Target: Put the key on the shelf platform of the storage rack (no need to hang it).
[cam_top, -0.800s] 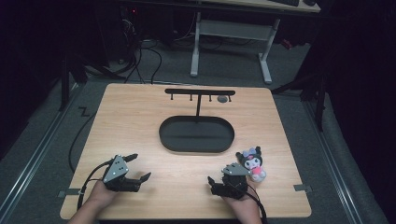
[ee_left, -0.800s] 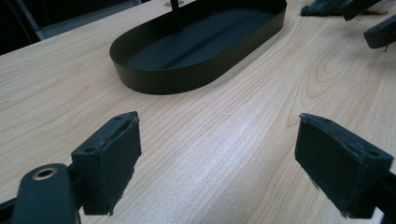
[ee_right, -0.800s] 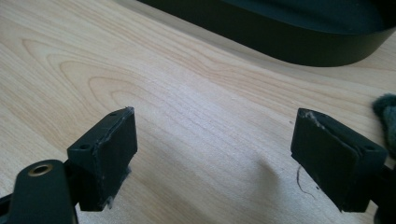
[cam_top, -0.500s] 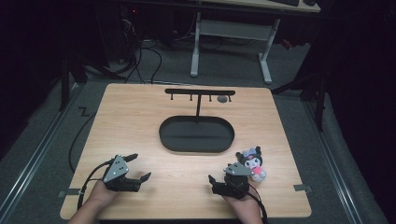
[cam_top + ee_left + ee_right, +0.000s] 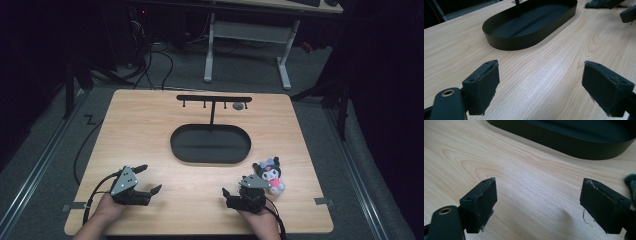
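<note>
Over on the left, the left gripper (image 5: 148,179) sat low near the table's (image 5: 150,130) front edge, jaws spread wide with nothing but bare wood between them. In the middle was a black oval tray (image 5: 210,144) with a little hook rack (image 5: 214,99) standing at its back. The right gripper (image 5: 236,186) was just as wide open and empty, with a small plush doll (image 5: 270,174) right beside it on the right.
</note>
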Motion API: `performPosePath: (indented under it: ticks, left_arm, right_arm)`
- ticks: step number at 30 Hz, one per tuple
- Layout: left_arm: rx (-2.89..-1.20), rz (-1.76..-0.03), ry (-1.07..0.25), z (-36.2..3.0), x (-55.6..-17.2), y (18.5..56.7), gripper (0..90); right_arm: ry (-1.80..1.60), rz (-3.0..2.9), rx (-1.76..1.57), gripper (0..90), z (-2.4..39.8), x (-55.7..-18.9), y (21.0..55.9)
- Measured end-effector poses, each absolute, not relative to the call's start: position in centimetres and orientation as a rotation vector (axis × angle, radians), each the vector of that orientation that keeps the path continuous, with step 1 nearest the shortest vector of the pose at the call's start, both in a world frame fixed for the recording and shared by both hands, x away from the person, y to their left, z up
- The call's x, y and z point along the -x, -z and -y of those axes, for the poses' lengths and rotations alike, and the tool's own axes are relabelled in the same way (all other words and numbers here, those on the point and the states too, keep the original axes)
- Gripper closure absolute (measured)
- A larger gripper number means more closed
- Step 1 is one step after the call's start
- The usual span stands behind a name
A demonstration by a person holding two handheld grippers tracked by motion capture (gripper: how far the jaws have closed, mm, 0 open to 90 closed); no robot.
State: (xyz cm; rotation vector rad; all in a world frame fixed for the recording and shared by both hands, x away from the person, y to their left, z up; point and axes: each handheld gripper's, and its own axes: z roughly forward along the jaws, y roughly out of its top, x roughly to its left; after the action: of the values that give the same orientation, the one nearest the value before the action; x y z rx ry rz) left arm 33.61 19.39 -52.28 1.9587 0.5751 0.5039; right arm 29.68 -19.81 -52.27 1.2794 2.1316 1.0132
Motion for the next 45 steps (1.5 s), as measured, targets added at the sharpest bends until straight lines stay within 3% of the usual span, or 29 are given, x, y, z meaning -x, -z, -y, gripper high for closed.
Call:
performPosePath:
  ticks: [45]
  left_arm:
    - [-1.964, -0.574, -0.503, -19.4, -33.6, 52.3, 15.4]
  right_arm:
    - [-0.931, -2.249, -1.357, 14.7, 22.1, -29.7, 51.0]
